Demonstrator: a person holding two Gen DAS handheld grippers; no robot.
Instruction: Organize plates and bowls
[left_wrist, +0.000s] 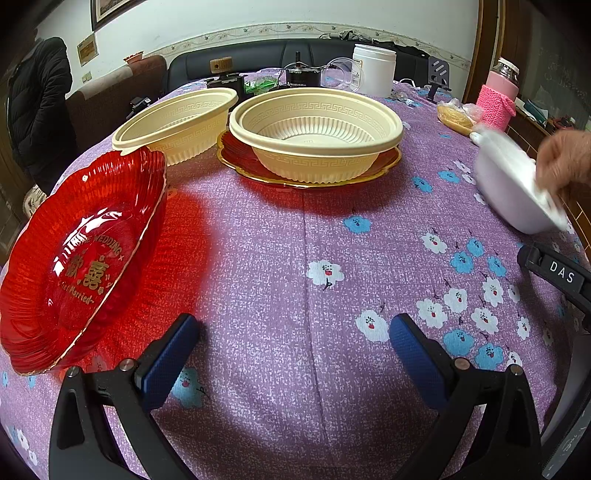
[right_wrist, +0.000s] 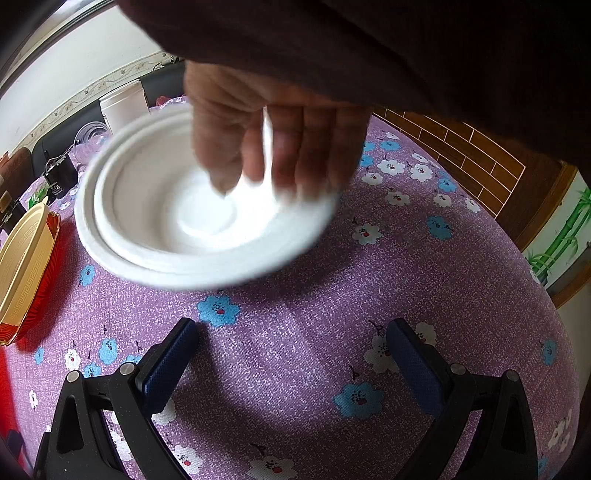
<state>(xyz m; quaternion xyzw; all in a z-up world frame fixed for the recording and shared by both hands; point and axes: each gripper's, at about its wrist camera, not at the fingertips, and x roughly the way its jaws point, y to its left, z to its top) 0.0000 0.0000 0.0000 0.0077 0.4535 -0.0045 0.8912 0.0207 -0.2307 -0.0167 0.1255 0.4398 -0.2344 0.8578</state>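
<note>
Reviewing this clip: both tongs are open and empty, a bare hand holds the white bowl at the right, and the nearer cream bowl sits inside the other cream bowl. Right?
Not quite. In the left wrist view the nearer cream bowl sits on a gold-rimmed red plate, beside the other cream bowl, not inside it. The rest holds: left tongs and right tongs are open and empty, and a bare hand holds the white bowl.

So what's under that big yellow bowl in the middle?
A red plate with a gold rim lies under the cream bowl. The bowl hides the plate's middle, so any writing there can't be seen.
</note>
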